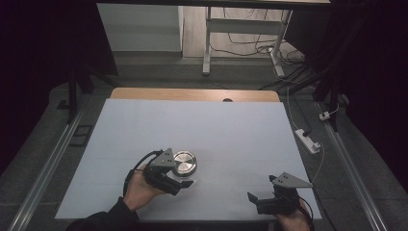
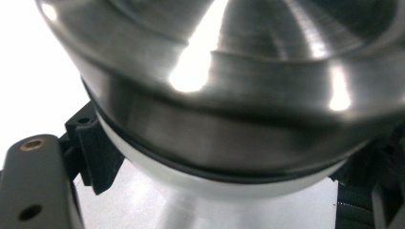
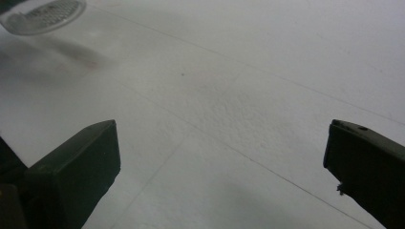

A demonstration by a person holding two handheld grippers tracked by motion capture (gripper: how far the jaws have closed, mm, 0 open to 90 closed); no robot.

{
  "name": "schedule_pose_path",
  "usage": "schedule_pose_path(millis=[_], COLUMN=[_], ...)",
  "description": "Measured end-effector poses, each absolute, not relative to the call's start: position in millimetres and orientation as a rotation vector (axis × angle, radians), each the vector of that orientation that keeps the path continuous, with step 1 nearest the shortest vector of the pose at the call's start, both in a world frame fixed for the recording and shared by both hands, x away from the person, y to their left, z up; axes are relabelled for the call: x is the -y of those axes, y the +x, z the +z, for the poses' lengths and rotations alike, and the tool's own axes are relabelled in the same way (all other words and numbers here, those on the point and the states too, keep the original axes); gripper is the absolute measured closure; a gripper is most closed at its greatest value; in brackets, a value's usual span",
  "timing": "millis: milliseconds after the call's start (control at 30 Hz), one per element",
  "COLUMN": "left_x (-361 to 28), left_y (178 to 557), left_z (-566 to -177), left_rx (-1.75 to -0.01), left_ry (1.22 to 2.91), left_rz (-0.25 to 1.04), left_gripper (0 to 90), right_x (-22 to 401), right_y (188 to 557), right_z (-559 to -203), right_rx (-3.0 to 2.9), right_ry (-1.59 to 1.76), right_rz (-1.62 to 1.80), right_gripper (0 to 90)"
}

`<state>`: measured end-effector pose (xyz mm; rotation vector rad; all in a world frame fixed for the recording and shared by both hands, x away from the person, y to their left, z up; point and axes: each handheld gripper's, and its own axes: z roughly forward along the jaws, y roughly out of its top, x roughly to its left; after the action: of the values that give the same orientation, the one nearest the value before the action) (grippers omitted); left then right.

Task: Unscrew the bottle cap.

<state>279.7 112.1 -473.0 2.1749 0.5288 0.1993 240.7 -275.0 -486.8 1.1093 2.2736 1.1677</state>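
While the person's left hand [image 1: 139, 191] rests on the white table [image 1: 202, 130] at about seven o'clock from the table's middle, its left gripper [image 1: 185, 182] is clamped on a round metal lid [image 1: 184, 162]. From above, the lid lies just past the gripper's grey plate, at one o'clock from the hand, with its shiny top facing up. A black cable loops off the gripper toward nine o'clock.

Seen from the left gripper view, the lid [image 2: 229, 81] looms very close: a brushed steel dome with bright glints, a dark band under its rim, and a white part below that. A ribbed black pad [image 2: 98, 152] presses against it at eight o'clock; the other jaw sits dark at four o'clock, too shadowed to read clearly.

Down at five o'clock on the table, near the front edge and well apart from the lid, the right gripper [image 1: 262, 199] sits in the right hand [image 1: 293, 222]. Its jaws stand wide apart with nothing between them, bare table [image 3: 229, 119] showing in the gap. At eleven o'clock in the right gripper view lies a blurred round meshed thing [image 3: 43, 16]; what it is I cannot tell.
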Motion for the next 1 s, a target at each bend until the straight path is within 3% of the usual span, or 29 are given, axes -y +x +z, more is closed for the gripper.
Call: schedule_pose_path(millis=[1000], left_x=[-108.4], left_y=[281.3], left_z=[-476.0], left_rx=[-0.516], left_ry=[2.185], left_rz=[0.207], left_gripper=[15.5], right_x=[197.0], right_y=[249.5], right_z=[-449.7], right_rx=[-2.444], right_ry=[0.706], right_rz=[1.337], right_gripper=[0.0])
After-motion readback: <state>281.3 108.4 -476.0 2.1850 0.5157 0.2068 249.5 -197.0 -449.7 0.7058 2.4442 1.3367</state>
